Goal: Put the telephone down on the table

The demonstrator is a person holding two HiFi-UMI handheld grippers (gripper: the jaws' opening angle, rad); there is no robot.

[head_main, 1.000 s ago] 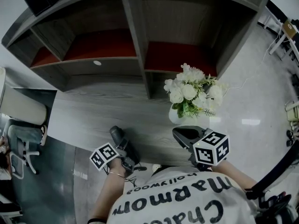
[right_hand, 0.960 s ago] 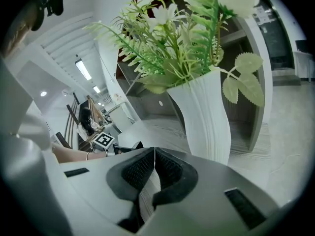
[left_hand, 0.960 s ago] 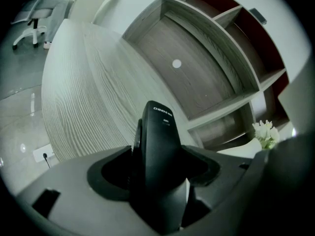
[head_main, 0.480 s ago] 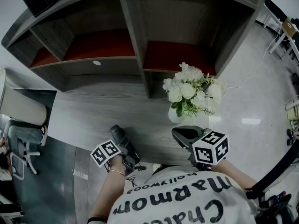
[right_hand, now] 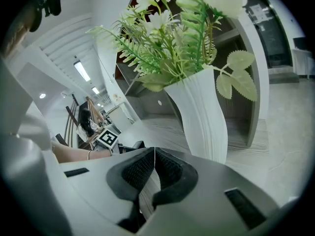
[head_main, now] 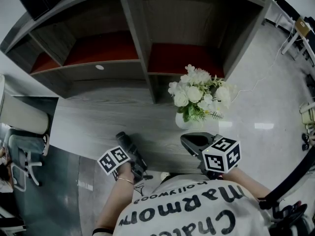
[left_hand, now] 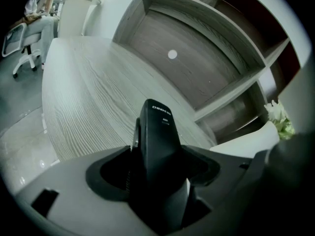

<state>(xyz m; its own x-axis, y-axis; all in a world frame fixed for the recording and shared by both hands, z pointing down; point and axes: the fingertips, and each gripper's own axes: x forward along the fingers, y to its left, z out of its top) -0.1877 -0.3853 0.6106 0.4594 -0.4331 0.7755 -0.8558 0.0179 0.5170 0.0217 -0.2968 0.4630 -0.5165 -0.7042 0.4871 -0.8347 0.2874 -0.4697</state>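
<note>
The telephone (head_main: 126,142) is a black handset, standing up between the jaws of my left gripper (head_main: 132,157), which is shut on its lower part. In the left gripper view the telephone (left_hand: 158,136) rises out of my left gripper (left_hand: 158,171) above the grey wooden table (left_hand: 83,97); whether its lower end touches the table is hidden. It hovers near the table's (head_main: 98,117) front edge. My right gripper (head_main: 193,142) is further right, close to a white vase of flowers (head_main: 197,97). My right gripper (right_hand: 154,154) is shut with nothing between its pads.
A grey shelf unit (head_main: 142,48) with red-floored compartments stands along the back of the table. The ribbed white vase (right_hand: 202,112) stands right in front of the right gripper. A white chair (head_main: 22,154) is on the floor at the left.
The left gripper has rolled slightly, its marker cube shifting a little up and right, with the telephone still in its jaws. The right gripper has not moved.
</note>
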